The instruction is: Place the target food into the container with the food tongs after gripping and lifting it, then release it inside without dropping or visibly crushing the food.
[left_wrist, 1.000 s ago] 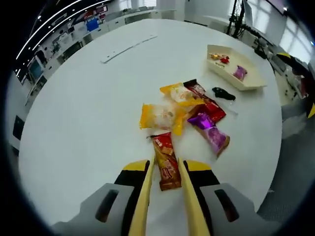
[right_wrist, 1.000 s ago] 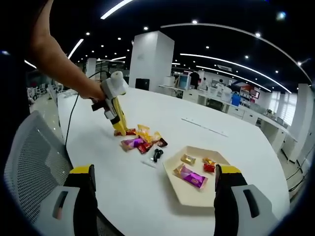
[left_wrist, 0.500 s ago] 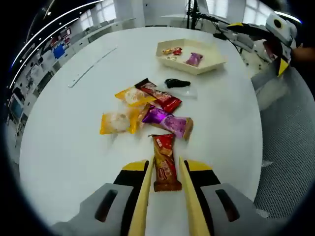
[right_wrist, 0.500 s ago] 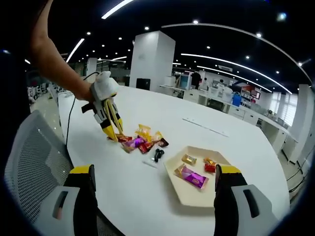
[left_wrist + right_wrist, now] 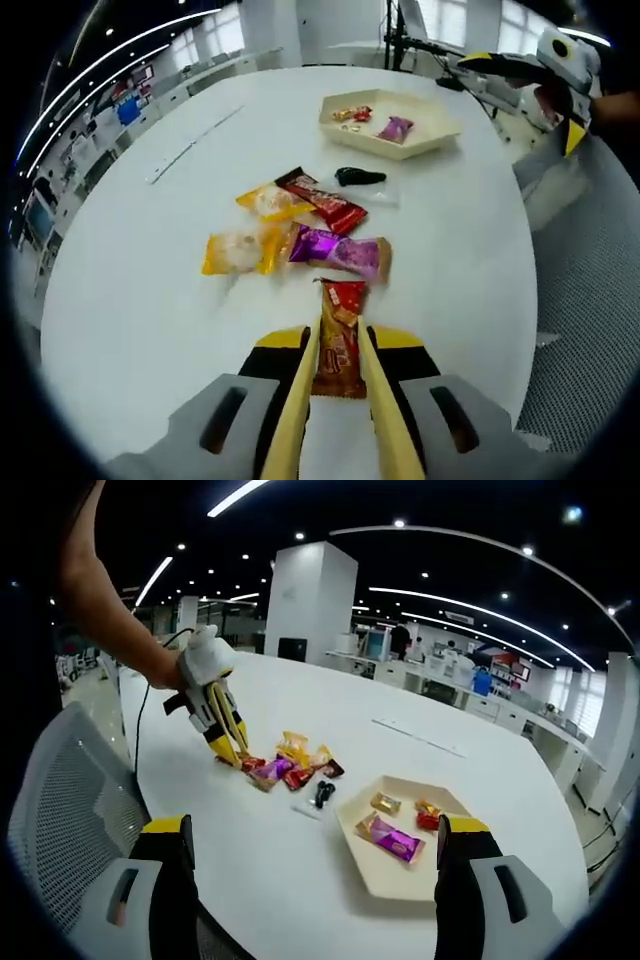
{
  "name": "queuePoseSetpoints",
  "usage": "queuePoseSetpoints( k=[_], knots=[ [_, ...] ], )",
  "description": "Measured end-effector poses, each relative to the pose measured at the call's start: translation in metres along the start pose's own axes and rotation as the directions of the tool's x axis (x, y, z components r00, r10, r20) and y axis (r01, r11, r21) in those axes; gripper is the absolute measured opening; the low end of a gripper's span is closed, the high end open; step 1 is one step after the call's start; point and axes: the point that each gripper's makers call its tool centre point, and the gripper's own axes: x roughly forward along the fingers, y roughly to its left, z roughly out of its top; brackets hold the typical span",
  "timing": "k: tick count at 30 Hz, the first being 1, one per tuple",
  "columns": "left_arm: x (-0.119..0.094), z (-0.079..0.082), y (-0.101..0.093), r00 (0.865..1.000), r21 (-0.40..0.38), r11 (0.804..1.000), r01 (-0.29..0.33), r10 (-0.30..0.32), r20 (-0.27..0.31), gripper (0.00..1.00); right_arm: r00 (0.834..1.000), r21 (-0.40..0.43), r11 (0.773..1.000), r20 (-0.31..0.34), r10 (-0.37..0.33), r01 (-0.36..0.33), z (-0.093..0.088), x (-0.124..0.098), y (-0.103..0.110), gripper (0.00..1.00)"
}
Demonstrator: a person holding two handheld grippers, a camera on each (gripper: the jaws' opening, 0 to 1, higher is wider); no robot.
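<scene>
A red-brown snack packet point(image 5: 343, 303) lies lengthwise between the yellow tongs of my left gripper point(image 5: 339, 334), which are shut on its near end just above the white table. Beyond it lie a purple packet point(image 5: 341, 252), a yellow packet point(image 5: 239, 250), a red packet point(image 5: 323, 200) and an orange one point(image 5: 267, 200). The cream tray point(image 5: 430, 139) at the far side holds a purple and some small wrapped snacks. In the right gripper view my right gripper point(image 5: 315, 880) hangs open with nothing in it, near the tray point(image 5: 412, 877); the left gripper point(image 5: 224, 736) reaches down at the snack pile point(image 5: 290, 768).
A black object on clear wrap point(image 5: 358, 177) lies between the pile and the tray. The round white table point(image 5: 140, 300) has its edge close on the right, with a mesh chair point(image 5: 60, 810) beside it. A person's arm point(image 5: 110, 600) holds the left gripper.
The left tongs have closed in on the red-brown packet and its far end has swung slightly. The left camera has turned over the last second. The right gripper has stayed still and open.
</scene>
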Motion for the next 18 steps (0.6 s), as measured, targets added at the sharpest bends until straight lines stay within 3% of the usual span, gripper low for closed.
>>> queuePoseSetpoints(
  k=[9,15,18],
  knots=[
    [-0.024,0.012,0.005,0.999,0.006,0.999,0.038,-0.038,0.001,0.19,1.0,0.004,1.0,0.007,-0.007,0.007,0.001,-0.001,-0.002,0.99],
    [-0.036,0.022,0.01,0.997,-0.03,0.997,0.075,-0.075,0.005,0.19,1.0,0.02,1.0,0.018,-0.018,0.017,0.002,-0.002,-0.005,0.99],
    [-0.042,0.03,0.013,0.996,-0.059,0.995,0.079,-0.077,0.034,0.19,1.0,0.011,1.0,0.017,-0.006,0.006,0.001,-0.002,-0.003,1.0]
  ],
)
